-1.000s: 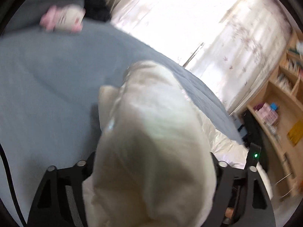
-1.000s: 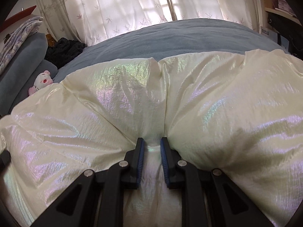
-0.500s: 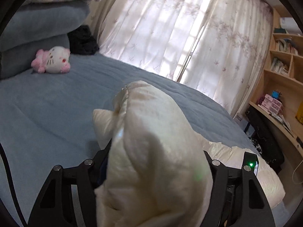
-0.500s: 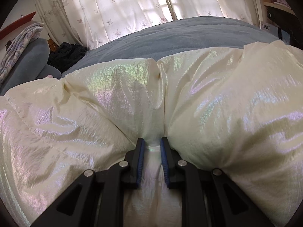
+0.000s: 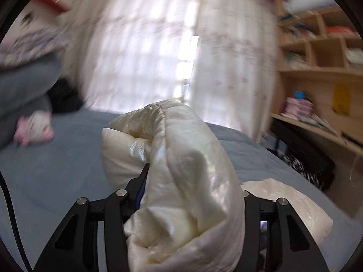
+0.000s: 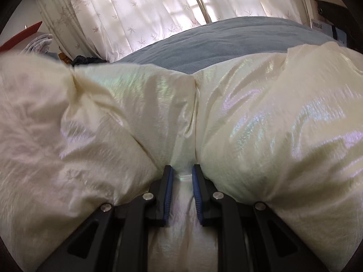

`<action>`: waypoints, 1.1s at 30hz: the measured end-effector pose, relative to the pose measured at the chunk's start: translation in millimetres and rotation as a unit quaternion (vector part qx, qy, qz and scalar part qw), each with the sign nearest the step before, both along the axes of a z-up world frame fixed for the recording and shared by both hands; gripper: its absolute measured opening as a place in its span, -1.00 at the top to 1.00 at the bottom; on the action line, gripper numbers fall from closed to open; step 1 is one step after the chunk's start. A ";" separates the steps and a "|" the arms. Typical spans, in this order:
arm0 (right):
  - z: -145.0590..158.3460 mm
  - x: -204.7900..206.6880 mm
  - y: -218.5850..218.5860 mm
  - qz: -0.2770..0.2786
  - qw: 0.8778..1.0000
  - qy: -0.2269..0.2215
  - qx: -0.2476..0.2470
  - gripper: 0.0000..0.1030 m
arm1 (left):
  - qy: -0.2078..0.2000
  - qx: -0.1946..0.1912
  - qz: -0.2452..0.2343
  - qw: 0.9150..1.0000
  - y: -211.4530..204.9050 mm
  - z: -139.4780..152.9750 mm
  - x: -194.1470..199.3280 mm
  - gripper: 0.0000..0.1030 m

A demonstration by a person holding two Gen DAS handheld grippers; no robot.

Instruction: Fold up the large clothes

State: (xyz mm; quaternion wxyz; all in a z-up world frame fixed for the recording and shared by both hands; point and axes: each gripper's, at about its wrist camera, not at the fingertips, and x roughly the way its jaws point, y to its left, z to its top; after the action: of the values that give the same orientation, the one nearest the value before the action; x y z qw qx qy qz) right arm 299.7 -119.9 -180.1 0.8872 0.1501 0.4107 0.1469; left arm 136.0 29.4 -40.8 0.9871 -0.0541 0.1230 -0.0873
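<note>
A puffy cream jacket with a pearly sheen (image 6: 261,124) lies on the blue-grey bed (image 6: 226,36). My right gripper (image 6: 182,176) is shut on a thin seam fold between two padded sections, its blue pads (image 6: 168,188) pressing the cloth. In the left wrist view, a thick bundle of the same jacket (image 5: 192,170) bulges up between the fingers of my left gripper (image 5: 190,181). Its jaws are closing on the bundle and hold it above the bed; the bundle hides the right finger. More of the jacket (image 5: 295,204) lies lower right.
A pink and white plush toy (image 5: 34,127), grey pillows (image 5: 22,86) and a dark cloth (image 5: 65,97) sit at the bed's head. Patterned curtains (image 5: 158,56) hang behind. Wooden shelves (image 5: 317,56) and a black bag (image 5: 306,158) stand to the right of the bed.
My left gripper rose with the jacket bundle and rolled, its jaws narrowing on it. In the right wrist view the jacket's left side lifted, hiding the toy and pillows. The right gripper stayed put.
</note>
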 end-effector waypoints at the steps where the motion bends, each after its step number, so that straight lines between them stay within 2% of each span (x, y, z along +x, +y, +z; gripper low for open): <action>1: -0.3 -1.3 -4.5 0.001 1.000 0.006 0.014 0.65 | -0.008 0.016 -0.015 1.000 -12.5 4.1 -1.4 0.03; 7: -1.6 -5.5 -25.1 0.018 0.996 0.039 0.084 0.66 | -0.021 0.083 -0.081 0.993 -78.3 19.9 -0.1 0.03; 11: 7.0 -13.7 -37.6 0.020 0.992 0.069 0.102 0.66 | -0.020 0.105 -0.106 0.989 -108.4 27.3 0.4 0.03; 15: 22.9 -35.3 -69.2 0.007 0.983 0.096 0.157 0.62 | -0.019 0.126 -0.122 0.984 -130.2 29.7 -1.9 0.03; 17: 35.6 -53.0 -88.6 0.007 0.980 0.091 0.175 0.55 | -0.015 0.134 -0.128 0.983 -138.7 29.1 -1.1 0.03; 19: 53.2 -74.6 -113.8 0.001 0.983 0.067 0.169 0.54 | -0.011 0.147 -0.136 0.980 -151.3 27.5 -3.2 0.03; 22: 77.9 -101.2 -153.3 -0.031 0.990 0.031 0.130 0.53 | -0.008 0.164 -0.148 0.975 -169.7 26.1 -3.6 0.03; 24: 93.7 -118.9 -190.5 -0.079 0.992 -0.005 0.095 0.53 | -0.006 0.179 -0.156 0.971 -185.1 24.1 -5.1 0.03; 26: 100.3 -126.6 -221.2 -0.133 0.989 -0.031 0.059 0.51 | -0.004 0.195 -0.163 0.967 -202.8 20.9 -5.7 0.03; 27: 98.7 -126.9 -238.4 -0.162 0.986 -0.034 0.037 0.50 | -0.001 0.204 -0.167 0.965 -211.8 17.9 -5.5 0.03; 29: 81.6 -118.4 -266.6 -0.205 0.978 -0.006 0.026 0.50 | 0.004 0.226 -0.177 0.958 -230.6 10.5 -6.2 0.03; 31: 58.1 -105.7 -277.4 -0.206 0.977 0.029 0.052 0.49 | 0.010 0.251 -0.186 0.950 -247.9 0.6 -7.2 0.03; 33: 38.6 -95.2 -273.1 -0.181 0.980 0.046 0.071 0.50 | 0.017 0.280 -0.201 0.939 -265.4 -11.1 -7.9 0.03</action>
State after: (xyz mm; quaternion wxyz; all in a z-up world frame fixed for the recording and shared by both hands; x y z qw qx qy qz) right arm 204.6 -393.0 -141.4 0.8661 0.2915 0.4060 0.0059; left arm 128.1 -236.0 -51.9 0.9220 0.2486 0.1674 -0.2450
